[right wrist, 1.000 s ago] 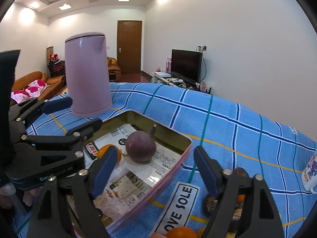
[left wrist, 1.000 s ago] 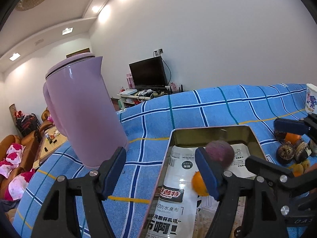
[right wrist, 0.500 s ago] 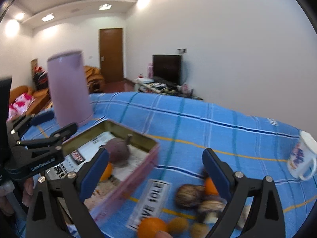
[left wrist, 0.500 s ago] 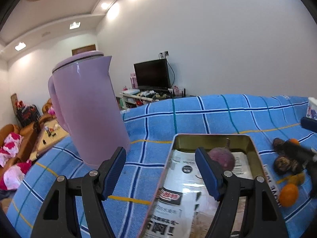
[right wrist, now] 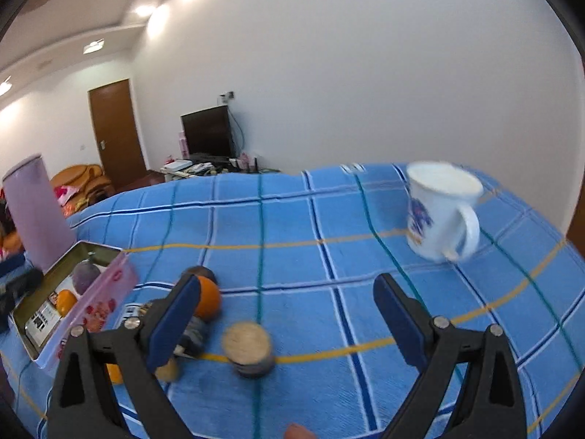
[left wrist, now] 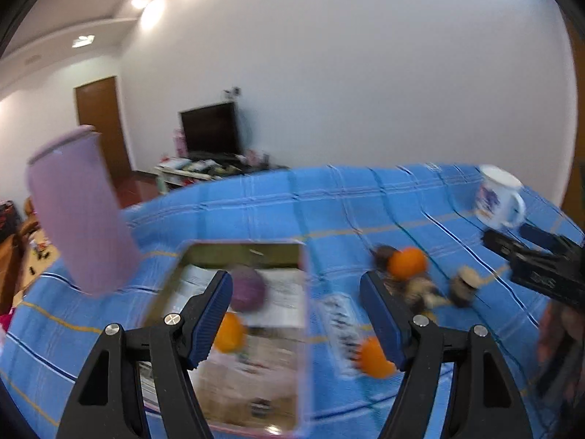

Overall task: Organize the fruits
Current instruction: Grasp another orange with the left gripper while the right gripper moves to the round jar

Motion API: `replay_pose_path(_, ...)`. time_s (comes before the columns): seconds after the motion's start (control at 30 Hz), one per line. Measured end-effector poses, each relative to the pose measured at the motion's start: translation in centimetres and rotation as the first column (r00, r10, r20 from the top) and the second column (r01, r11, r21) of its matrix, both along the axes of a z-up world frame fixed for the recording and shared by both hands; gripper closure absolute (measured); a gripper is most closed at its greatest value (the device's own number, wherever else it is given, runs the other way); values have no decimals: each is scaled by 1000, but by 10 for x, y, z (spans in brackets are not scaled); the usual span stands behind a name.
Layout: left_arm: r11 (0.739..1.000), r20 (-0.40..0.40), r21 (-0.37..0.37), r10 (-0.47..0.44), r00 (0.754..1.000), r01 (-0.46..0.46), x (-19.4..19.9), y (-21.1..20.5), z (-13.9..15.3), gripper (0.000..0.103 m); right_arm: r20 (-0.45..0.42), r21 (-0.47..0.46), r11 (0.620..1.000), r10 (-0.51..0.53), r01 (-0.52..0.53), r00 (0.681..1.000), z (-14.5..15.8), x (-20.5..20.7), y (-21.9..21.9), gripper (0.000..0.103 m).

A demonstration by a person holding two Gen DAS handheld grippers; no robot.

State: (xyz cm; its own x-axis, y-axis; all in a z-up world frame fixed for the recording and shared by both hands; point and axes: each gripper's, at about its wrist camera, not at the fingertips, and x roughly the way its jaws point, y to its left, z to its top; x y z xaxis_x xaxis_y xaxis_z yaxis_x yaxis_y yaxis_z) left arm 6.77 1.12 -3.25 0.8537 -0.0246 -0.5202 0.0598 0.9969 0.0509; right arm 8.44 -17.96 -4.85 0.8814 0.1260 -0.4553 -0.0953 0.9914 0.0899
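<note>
Right tongs (right wrist: 285,314): spread, empty, between picks. Loose fruit pile (right wrist: 204,300) just beyond their left finger on the blue-checked counter (right wrist: 329,219); tin (right wrist: 91,292) with two fruits farther left. Left tongs (left wrist: 296,314): spread, empty, above tin. Next: centre, close on one fruit.

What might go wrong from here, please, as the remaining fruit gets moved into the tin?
1. The loose fruit pile lies packed together; open jaws closing on one piece may nudge its neighbours, and round ones could roll across the cloth.
2. The white mug stands beside the right gripper; a sideways swing could knock it.
</note>
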Motion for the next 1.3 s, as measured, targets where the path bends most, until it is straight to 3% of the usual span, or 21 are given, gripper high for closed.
replay_pose_path(0.23, 995, -91, 3, -97, 991, 98, -4, -39, -28, 31, -22, 21, 999, 35, -34, 999, -1, 2, -2, 13)
replay_pose_path(0.33, 992, -129, -21, -126, 984, 124, -2, -41, -35, 48, -39, 12, 998, 55, -55, 998, -5, 4, 3, 14)
replay_pose_path(0.57, 985, -213, -73, -169, 962, 157, 5, -45, -50, 49, -70, 11, 998, 68, -67, 995, -10, 9, 4, 14)
replay_pose_path(0.87, 989, -224, -1, -144, 964, 148, 11, -59, -55, 50, -73, -3, 998, 69, -70, 995, -11, 9, 7, 13)
replay_pose_path(0.97, 987, -260, -12, -158, 953, 160, 18, -63, -60, 50, -80, -2, 997, 71, -71, 994, -12, 10, 7, 13)
replay_pose_path(1.03, 988, -304, -44, -154, 940, 147, 25, -58, -65, 65, -87, 5, 997, 73, -73, 994, -13, 11, 6, 13)
replay_pose_path(1.07, 986, -317, -80, -163, 934, 145, 28, -53, -66, 65, -93, 9, 997, 75, -74, 993, -13, 12, 6, 13)
replay_pose_path(1.3, 990, -269, -72, -138, 953, 123, 19, -49, -59, 66, -167, 49, 992, 125, -119, 978, -21, 19, 5, 18)
